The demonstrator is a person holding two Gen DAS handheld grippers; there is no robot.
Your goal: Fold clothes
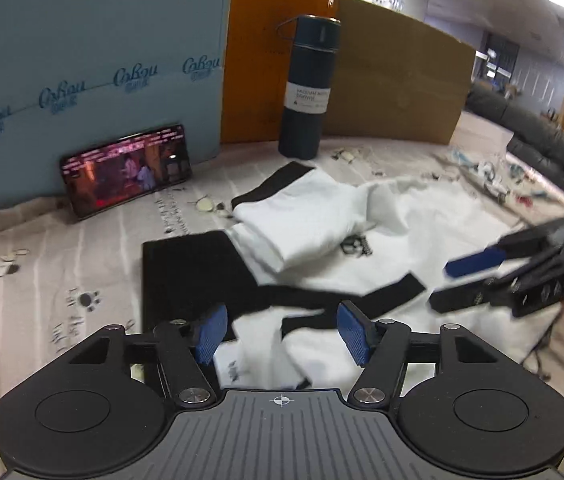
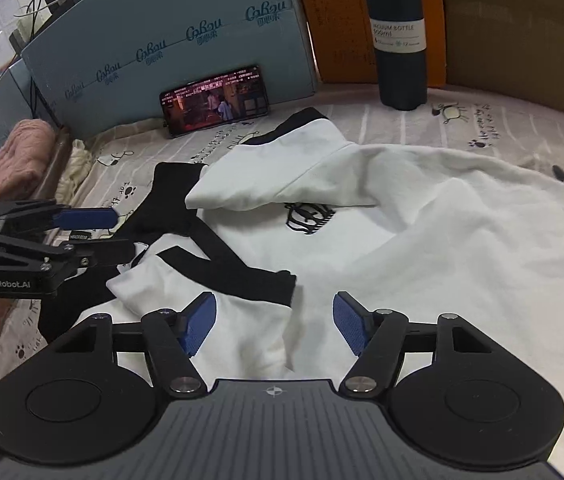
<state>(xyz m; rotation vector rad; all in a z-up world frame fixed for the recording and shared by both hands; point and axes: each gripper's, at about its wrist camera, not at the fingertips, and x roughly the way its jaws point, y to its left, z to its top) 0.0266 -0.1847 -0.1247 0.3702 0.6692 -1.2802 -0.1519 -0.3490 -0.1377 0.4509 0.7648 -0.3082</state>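
A white T-shirt with black trim and a small black chest logo (image 2: 422, 240) lies rumpled on the patterned sheet; it also shows in the left wrist view (image 1: 322, 232). One sleeve (image 2: 266, 176) is folded over the chest. My left gripper (image 1: 282, 334) is open and empty above the shirt's black collar area; it also shows in the right wrist view (image 2: 114, 232). My right gripper (image 2: 274, 324) is open and empty above the near white sleeve with its black cuff (image 2: 254, 276); it also shows at the right of the left wrist view (image 1: 442, 284).
A dark vacuum bottle (image 1: 308, 88) stands at the back by cardboard panels (image 1: 394, 76). A phone playing video (image 1: 128, 170) leans on a blue board (image 1: 82, 80). A pink knitted item (image 2: 14, 160) lies at the left edge. Small clutter (image 1: 490, 180) lies far right.
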